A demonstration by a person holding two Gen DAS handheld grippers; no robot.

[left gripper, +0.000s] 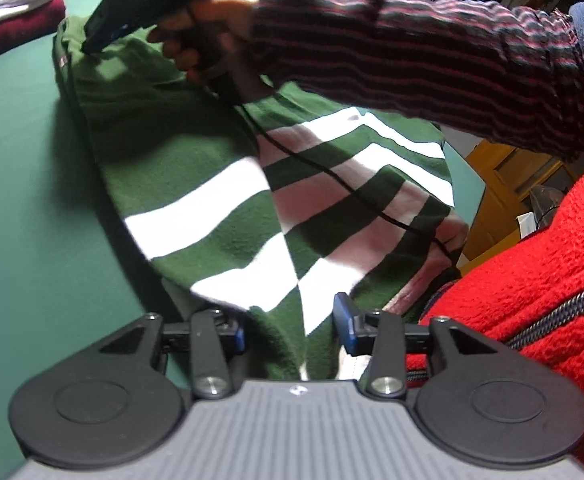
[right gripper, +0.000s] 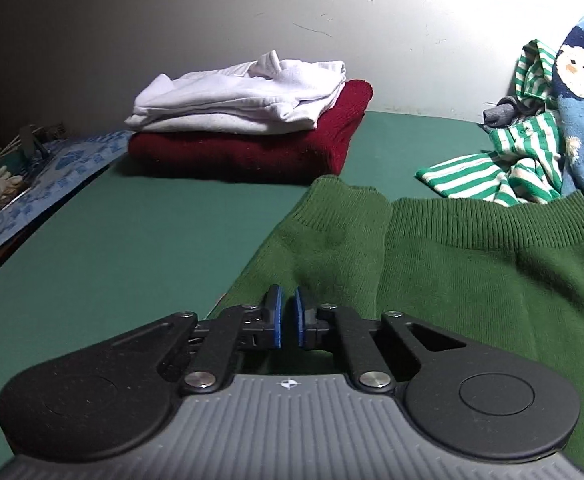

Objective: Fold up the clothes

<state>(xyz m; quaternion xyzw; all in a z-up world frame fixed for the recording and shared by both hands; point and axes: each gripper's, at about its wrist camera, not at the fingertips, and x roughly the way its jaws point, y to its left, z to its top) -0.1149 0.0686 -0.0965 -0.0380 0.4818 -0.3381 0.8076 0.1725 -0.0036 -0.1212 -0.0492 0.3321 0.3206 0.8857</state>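
Green striped sweater (left gripper: 211,208) spread on the green counter (left gripper: 19,200).
Left tool (left gripper: 289,330) gapes over its near edge; right tool (right gripper: 287,322), nearly closed, holds nothing; no legible writing.

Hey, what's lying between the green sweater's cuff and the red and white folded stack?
Nothing: in the right wrist view, only bare green tabletop separates the green sweater cuff from the folded stack.

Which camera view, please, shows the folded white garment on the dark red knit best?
The right wrist view: the folded white garment sits whole, unblocked, atop the folded dark red knit on the green table. The left wrist view shows only a blurred sliver at its top-left edge.
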